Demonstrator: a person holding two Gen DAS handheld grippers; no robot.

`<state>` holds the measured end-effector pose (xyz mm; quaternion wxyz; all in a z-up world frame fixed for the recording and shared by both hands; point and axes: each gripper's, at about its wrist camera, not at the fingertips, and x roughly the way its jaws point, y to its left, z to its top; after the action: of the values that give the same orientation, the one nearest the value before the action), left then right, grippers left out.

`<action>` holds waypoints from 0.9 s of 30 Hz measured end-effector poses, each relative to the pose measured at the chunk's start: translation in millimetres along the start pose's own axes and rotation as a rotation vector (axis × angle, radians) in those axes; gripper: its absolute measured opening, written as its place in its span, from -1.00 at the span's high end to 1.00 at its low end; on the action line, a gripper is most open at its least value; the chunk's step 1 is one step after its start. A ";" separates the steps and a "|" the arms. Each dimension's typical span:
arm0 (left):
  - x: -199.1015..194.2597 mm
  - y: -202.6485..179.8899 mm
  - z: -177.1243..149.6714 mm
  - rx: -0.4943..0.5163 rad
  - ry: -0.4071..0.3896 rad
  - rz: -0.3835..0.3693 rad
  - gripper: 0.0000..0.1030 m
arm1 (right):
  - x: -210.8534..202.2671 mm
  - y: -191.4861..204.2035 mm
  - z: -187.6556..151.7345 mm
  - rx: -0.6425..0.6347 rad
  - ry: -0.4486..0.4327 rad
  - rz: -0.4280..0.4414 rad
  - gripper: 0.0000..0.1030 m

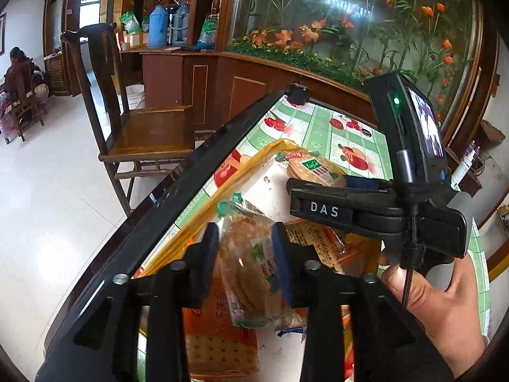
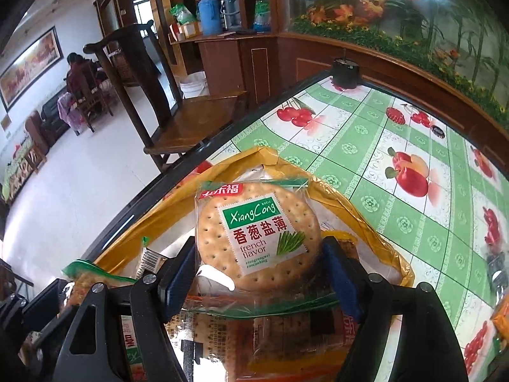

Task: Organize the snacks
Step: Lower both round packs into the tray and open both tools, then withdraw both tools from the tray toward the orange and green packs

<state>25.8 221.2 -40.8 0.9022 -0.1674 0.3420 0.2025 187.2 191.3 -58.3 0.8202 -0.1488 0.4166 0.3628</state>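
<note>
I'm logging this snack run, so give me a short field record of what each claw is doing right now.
setting: yellow box on fruit-print tablecloth
left claw: astride a standing cracker pack, pads seem just off it
right claw: astride a scallion cracker pack, grip unclear
also in box: orange cracker pack

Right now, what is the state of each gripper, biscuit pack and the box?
left gripper: open around a biscuit pack.
left biscuit pack: lying in the box.
right gripper: open around the XiangCong pack.
XiangCong pack: sealed, label up.
yellow box: open.
</note>
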 end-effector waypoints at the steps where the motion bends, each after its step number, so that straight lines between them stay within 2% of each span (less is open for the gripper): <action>1: 0.6 -0.8 -0.6 -0.001 0.011 0.002 0.03 | 0.3 -0.5 -0.4 0.002 0.003 -0.003 -0.56; 4: -4.0 -4.0 -2.6 0.004 0.005 0.007 -0.27 | -0.2 -5.0 -2.7 0.025 0.010 0.009 -0.70; 6: -7.1 -4.0 -2.6 -0.001 -0.001 0.010 -0.36 | -2.2 -8.9 -5.5 0.041 0.010 0.013 -0.76; 11: -14.5 -4.3 -1.2 -0.012 -0.012 0.011 -0.40 | -16.2 -18.1 -12.1 0.076 -0.007 0.029 -0.77; 17: -25.7 -8.7 -0.7 -0.025 -0.037 -0.012 -0.51 | -45.7 -27.0 -16.0 0.108 -0.063 0.048 -0.89; 21: -32.9 -20.0 -0.1 -0.008 -0.047 -0.022 -0.59 | -67.2 -34.3 -20.9 0.123 -0.098 0.050 -0.91; 27: -39.9 -37.5 -3.5 0.024 -0.052 -0.029 -0.59 | -91.5 -57.5 -35.8 0.167 -0.127 0.033 -0.93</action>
<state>14.6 177.3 -9.8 0.9157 -0.1560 0.3182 0.1895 172.2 88.8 -11.0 0.8484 -0.0499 0.3950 0.3490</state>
